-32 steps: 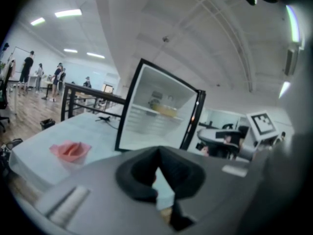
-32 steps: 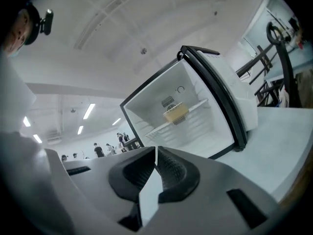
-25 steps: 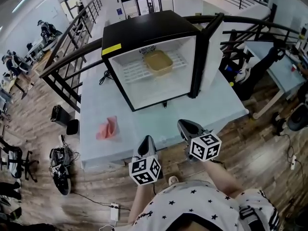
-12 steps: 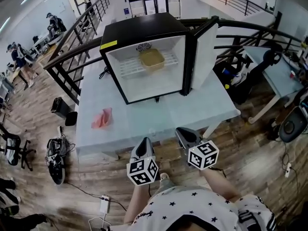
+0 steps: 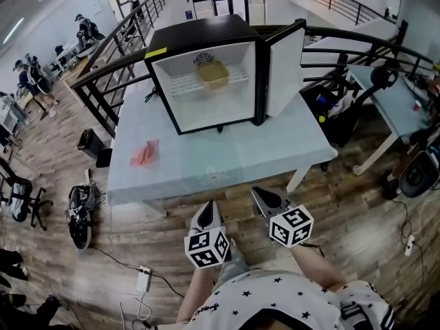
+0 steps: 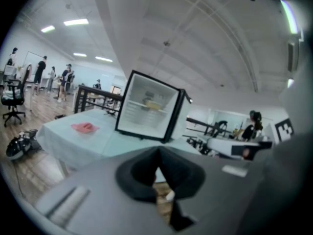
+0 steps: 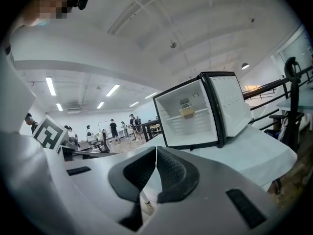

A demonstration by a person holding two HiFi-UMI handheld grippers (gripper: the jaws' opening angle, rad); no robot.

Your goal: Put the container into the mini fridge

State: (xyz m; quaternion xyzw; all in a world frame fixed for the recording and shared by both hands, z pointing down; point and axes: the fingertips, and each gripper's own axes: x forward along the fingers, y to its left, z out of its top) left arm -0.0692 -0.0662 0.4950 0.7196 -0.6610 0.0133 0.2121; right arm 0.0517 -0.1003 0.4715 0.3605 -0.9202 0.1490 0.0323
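Observation:
A black mini fridge [image 5: 206, 36] stands at the far side of a pale table [image 5: 227, 157] with its door [image 5: 283, 71] swung open to the right. A tan container [image 5: 214, 75] sits on the wire shelf inside it, also seen as container [image 7: 188, 112] and container [image 6: 152, 104]. Both grippers are held low, short of the table's near edge, over the wooden floor. My left gripper [image 5: 206, 217] is shut with nothing between its jaws. My right gripper [image 5: 267, 199] is shut too and holds nothing.
A pink cloth [image 5: 145, 152] lies on the table's left part. Black railings [image 5: 113, 53] run behind the table. A bag and cables [image 5: 79, 208] lie on the floor at left. Another desk [image 5: 402, 95] stands at right. People stand far off at the back left.
The view has pulled back from the table: the fridge and table now appear farther away, and both grippers are over the floor in front of the table edge. Their jaws stayed shut.

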